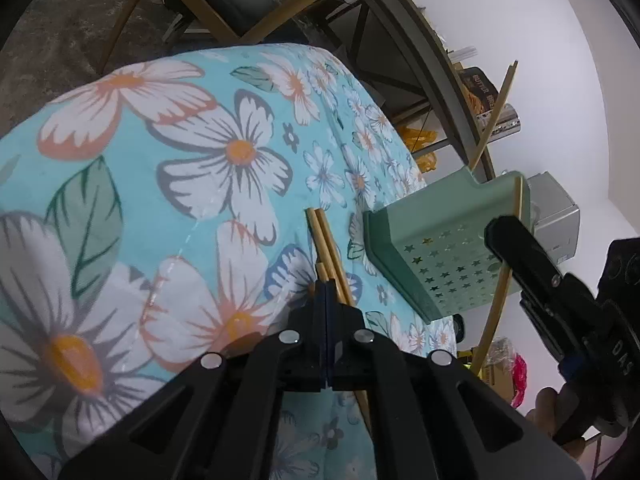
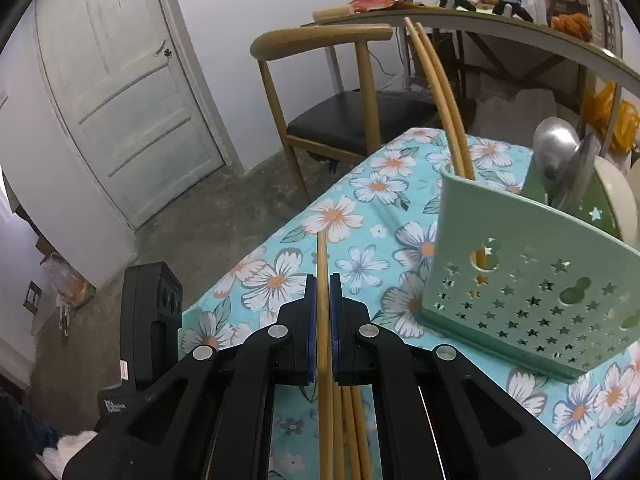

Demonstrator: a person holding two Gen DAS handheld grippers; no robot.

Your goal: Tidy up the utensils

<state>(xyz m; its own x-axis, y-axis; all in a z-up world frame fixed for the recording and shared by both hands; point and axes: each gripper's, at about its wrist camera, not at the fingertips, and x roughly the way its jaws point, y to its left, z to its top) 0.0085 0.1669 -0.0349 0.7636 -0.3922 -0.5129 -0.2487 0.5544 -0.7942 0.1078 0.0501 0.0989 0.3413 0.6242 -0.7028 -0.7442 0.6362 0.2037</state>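
My right gripper [image 2: 322, 280] is shut on one wooden chopstick [image 2: 322, 252], lifted above the floral tablecloth [image 2: 280, 280]. To its right stands a green star-punched caddy [image 2: 520, 280], with two chopsticks [image 2: 440, 92] upright in its near left compartment and metal spoons [image 2: 556, 148] behind. More loose chopsticks [image 2: 352, 420] lie on the cloth below the held one. In the left wrist view my left gripper [image 1: 326, 284] is shut with nothing between its jaws, its tips right at the loose chopsticks [image 1: 320, 236]. There the caddy [image 1: 440, 240] sits to the right, beside the right gripper's fingers [image 1: 516, 248] and their chopstick [image 1: 500, 300].
A wooden chair [image 2: 332, 92] with a black seat stands past the table's far edge. A long cluttered table [image 2: 520, 24] runs behind the caddy. A cream dish [image 2: 616, 200] sits at the caddy's right. A white door [image 2: 120, 92] is at the left, over bare floor.
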